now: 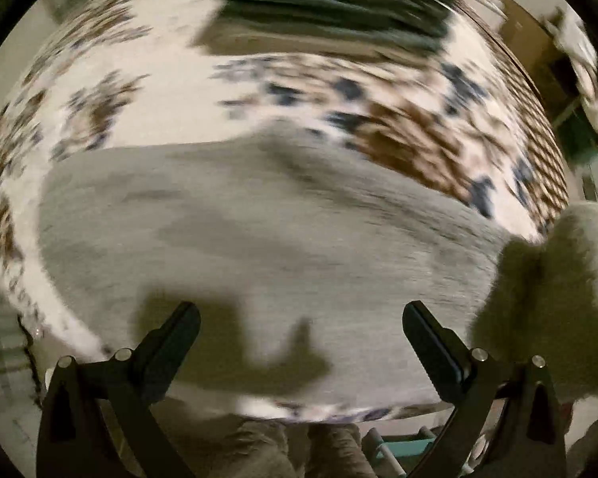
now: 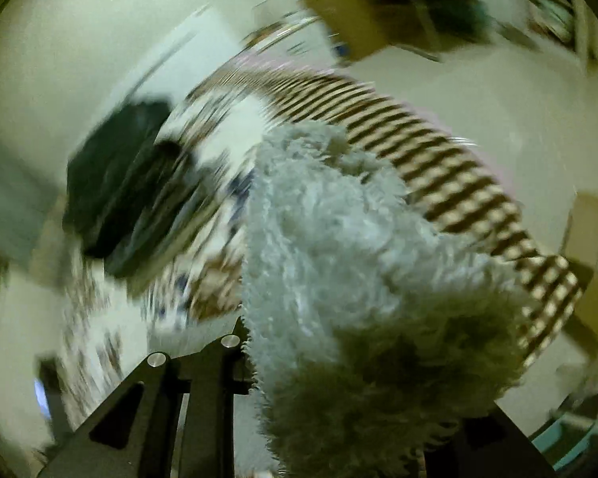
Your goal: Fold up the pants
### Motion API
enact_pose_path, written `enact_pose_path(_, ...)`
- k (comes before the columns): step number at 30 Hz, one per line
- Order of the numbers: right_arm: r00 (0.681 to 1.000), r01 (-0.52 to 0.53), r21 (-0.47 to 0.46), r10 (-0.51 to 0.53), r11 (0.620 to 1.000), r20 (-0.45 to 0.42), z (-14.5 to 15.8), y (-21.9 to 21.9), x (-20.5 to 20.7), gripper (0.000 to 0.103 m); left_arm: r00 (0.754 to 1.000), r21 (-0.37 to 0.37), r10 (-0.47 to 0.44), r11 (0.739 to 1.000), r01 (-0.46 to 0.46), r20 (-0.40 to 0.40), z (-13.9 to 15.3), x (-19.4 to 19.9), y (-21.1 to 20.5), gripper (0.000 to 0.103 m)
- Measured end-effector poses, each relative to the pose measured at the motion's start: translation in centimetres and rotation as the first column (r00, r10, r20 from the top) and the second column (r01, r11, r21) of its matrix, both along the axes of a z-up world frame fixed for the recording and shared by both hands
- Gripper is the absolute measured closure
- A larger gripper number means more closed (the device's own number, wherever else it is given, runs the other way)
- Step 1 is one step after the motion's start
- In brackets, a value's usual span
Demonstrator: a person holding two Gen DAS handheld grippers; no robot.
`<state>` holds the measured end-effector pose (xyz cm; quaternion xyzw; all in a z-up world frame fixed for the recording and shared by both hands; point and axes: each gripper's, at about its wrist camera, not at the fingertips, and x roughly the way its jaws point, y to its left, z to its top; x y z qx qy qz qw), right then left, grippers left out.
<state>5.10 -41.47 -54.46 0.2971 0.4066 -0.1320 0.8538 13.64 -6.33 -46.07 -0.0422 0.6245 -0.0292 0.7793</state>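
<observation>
Plainly, the pants (image 1: 259, 239) were what we saw first: a grey, fuzzy pair spread flat over most of the near half of the table (image 1: 171, 87), its patterned cloth showing white with brown and blue flowers beyond them. From the left wrist view we saw one fluffy end of the pants (image 1: 546, 271) lifted at the right edge, above the flat part. In the right wrist view that same shaggy fabric (image 2: 339, 259) filled the middle and hung thickly down over the front of our right gripper (image 2: 339, 378), hiding its fingertips. We could not see the pads themselves, yet the fabric bunched right at the tool and draped away from it, so we took the jaws to be closed on the pants. No earlier picture let us speak of more than that.

Our left gripper (image 1: 301, 342) hung above the flat part of the pants, pointing steeply down. Its two dark fingers (image 1: 175, 342) stood wide apart with nothing between them, and their shadow lay on the grey fabric just below.

Farther out, a dark green folded garment (image 1: 339, 4) lay at the far side of the table. A brown-and-white checked border (image 2: 458, 183) ran along the table's edge. Everything was smeared with motion blur, so we could not make out the finer details of the room beyond
</observation>
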Motion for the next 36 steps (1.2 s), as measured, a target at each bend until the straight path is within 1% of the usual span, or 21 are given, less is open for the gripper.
enact_pose_path(3,0.987,-0.147,-0.074,0.142,0.986,-0.072,-1.4,8.3,3.0,0.079,0.995,0.009,0.098,0.995,-0.098,-0.007,0.0,-1.3,6.0,0.0)
enact_pose_path(5,0.967,-0.242,-0.132,0.227,0.961,-0.118,-3.1,14.0,4.4,0.079,0.985,0.022,0.173,0.985,-0.173,-0.017,-0.4,-2.4,10.2,0.0)
enact_pose_path(8,0.924,-0.366,-0.183,0.333,0.912,-0.186,-6.8,21.2,5.7,0.079,0.966,0.052,0.257,0.966,-0.255,-0.028,-1.4,-3.7,15.0,0.0)
enact_pose_path(10,0.897,-0.423,-0.194,0.378,0.885,-0.23,-8.9,25.2,6.3,0.079,0.956,0.07,0.29,0.955,-0.287,-0.034,-2.3,-4.2,16.9,0.0)
enact_pose_path(12,0.861,-0.483,-0.231,0.411,0.844,-0.299,-11.3,28.9,6.6,0.078,0.944,0.081,0.326,0.943,-0.322,-0.045,-3.0,-4.8,19.2,0.0)
enact_pose_path(13,0.837,-0.517,-0.242,0.427,0.821,-0.342,-12.4,30.3,6.9,0.074,0.938,0.076,0.343,0.938,-0.339,-0.051,-3.2,-5.0,20.0,0.0)
enact_pose_path(14,0.808,-0.554,-0.237,0.445,0.798,-0.386,-13.5,31.5,7.2,0.066,0.935,0.069,0.352,0.935,-0.348,-0.054,-3.3,-5.1,20.4,0.0)
enact_pose_path(15,0.78,-0.585,-0.217,0.471,0.781,-0.412,-14.1,32.3,7.3,0.047,0.93,0.053,0.364,0.931,-0.361,-0.054,-3.3,-5.2,20.8,0.0)
enact_pose_path(16,0.751,-0.62,-0.171,0.516,0.766,-0.412,-14.2,32.8,7.1,0.035,0.929,0.044,0.368,0.93,-0.366,-0.052,-3.1,-5.3,20.9,0.0)
enact_pose_path(17,0.734,-0.641,-0.118,0.561,0.758,-0.382,-13.7,32.7,6.6,0.02,0.929,0.024,0.368,0.93,-0.367,-0.046,-2.9,-5.2,20.7,0.0)
enact_pose_path(18,0.73,-0.648,-0.076,0.59,0.758,-0.344,-13.0,32.4,5.9,0.016,0.932,0.01,0.361,0.933,-0.361,-0.042,-2.6,-4.9,20.4,0.0)
enact_pose_path(19,0.735,-0.645,-0.044,0.603,0.763,-0.31,-12.1,31.7,5.1,0.016,0.935,-0.004,0.353,0.936,-0.353,-0.036,-2.4,-4.7,20.0,0.0)
enact_pose_path(21,0.756,-0.618,0.013,0.598,0.786,-0.267,-10.4,29.3,3.3,0.013,0.947,-0.041,0.319,0.947,-0.32,-0.021,-1.8,-4.0,18.4,0.0)
enact_pose_path(23,0.801,-0.547,0.057,0.542,0.835,-0.254,-9.1,25.5,1.4,0.012,0.964,-0.083,0.266,0.96,-0.266,-0.013,-1.3,-3.0,16.1,0.0)
enact_pose_path(25,0.841,-0.463,0.084,0.467,0.882,-0.272,-8.6,21.4,0.2,0.012,0.98,-0.116,0.199,0.973,-0.198,-0.002,-1.2,-1.9,13.5,0.0)
enact_pose_path(27,0.873,-0.365,0.085,0.373,0.927,-0.316,-8.7,17.3,-1.0,0.012,0.992,-0.103,0.124,0.987,-0.122,0.014,-1.5,-0.7,10.9,0.0)
enact_pose_path(30,0.886,-0.27,0.062,0.273,0.961,-0.375,-9.6,12.5,-1.7,0.012,1.0,-0.094,0.016,0.995,-0.016,-0.006,-3.2,1.5,7.1,0.0)
enact_pose_path(32,0.894,-0.222,0.066,0.23,0.973,-0.384,-10.2,9.9,-1.0,0.012,0.998,-0.088,-0.051,0.995,0.047,-0.036,-5.3,2.9,4.5,0.002)
enact_pose_path(34,0.901,-0.189,0.069,0.201,0.979,-0.385,-10.9,8.7,-0.9,0.012,0.992,-0.095,-0.101,0.991,0.093,-0.078,-7.1,3.7,2.8,0.025)
enact_pose_path(35,0.905,-0.177,0.073,0.192,0.981,-0.38,-11.1,8.2,-0.8,0.012,0.986,-0.116,-0.131,0.986,0.119,-0.104,-8.3,4.3,2.0,0.062)
enact_pose_path(36,0.908,-0.168,0.075,0.184,0.983,-0.376,-11.3,7.8,-0.5,0.012,0.984,-0.129,-0.136,0.984,0.121,-0.113,-8.8,4.5,1.9,0.091)
